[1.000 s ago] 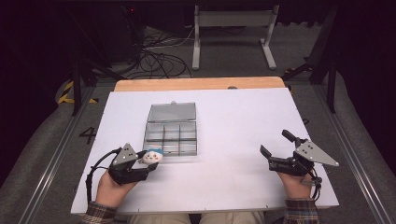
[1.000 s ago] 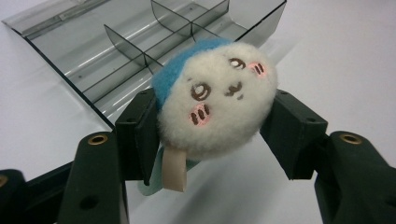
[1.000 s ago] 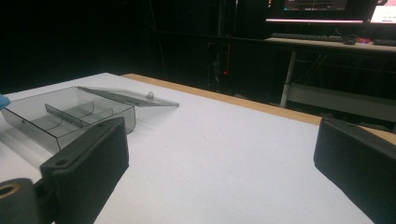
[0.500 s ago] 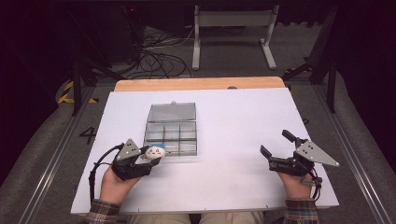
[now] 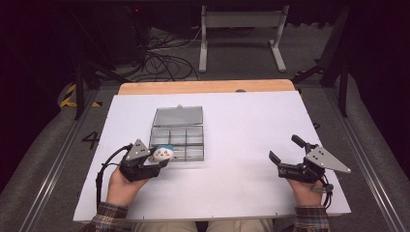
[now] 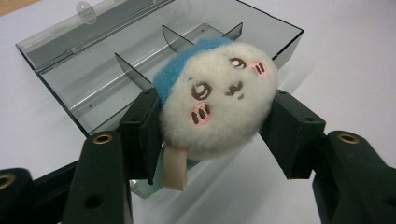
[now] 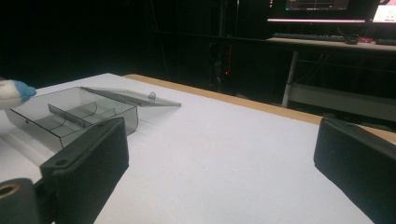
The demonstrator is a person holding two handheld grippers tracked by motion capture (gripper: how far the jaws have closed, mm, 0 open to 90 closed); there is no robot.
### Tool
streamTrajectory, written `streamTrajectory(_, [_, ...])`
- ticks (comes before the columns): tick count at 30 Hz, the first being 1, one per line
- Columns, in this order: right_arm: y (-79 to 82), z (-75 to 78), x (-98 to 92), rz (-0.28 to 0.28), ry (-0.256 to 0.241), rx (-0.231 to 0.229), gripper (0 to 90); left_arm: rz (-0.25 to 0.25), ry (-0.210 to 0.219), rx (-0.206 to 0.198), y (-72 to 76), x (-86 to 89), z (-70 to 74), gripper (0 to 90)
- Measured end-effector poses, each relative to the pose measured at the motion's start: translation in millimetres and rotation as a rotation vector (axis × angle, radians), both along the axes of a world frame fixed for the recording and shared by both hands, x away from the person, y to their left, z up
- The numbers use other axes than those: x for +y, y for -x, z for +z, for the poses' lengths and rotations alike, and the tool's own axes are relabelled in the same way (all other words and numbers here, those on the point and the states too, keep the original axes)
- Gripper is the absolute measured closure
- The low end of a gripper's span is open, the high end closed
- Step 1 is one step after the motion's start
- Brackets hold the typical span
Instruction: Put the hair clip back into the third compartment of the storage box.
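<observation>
A single digit, 4 [image 5: 92, 139], is marked in black on the grey floor [image 5: 58, 145] just left of the white table [image 5: 251, 125], level with the clear compartment box [image 5: 178, 133]. Nothing legible stands on the box, the table or the distant monitors [image 7: 327, 7], whose screens are too small to read.

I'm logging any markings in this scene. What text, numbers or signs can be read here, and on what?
"4": a dark number on the grey floor left of the table.
Monitor screens behind the table, in the right gripper view: content too small to read.
Plush toy: an embroidered face, no lettering.
Clear compartment box: no label visible.
</observation>
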State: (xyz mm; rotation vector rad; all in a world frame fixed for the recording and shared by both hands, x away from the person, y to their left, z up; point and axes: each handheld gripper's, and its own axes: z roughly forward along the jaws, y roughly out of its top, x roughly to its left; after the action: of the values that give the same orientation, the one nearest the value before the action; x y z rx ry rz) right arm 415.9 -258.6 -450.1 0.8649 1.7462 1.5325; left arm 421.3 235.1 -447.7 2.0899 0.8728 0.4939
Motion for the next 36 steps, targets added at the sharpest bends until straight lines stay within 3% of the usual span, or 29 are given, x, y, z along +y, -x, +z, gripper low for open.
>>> streamTrajectory(10, [-0.4,-0.2,3.8,0.017,0.023,0.003,3.8,0.005,-0.001,-0.004,-8.2,-9.7,2.7,42.4])
streamTrajectory(36, [0.6,0.7,3.2,0.026,0.006,-0.006,3.9,0.000,-0.002,-0.012,-27.6,-32.2,12.5,41.9])
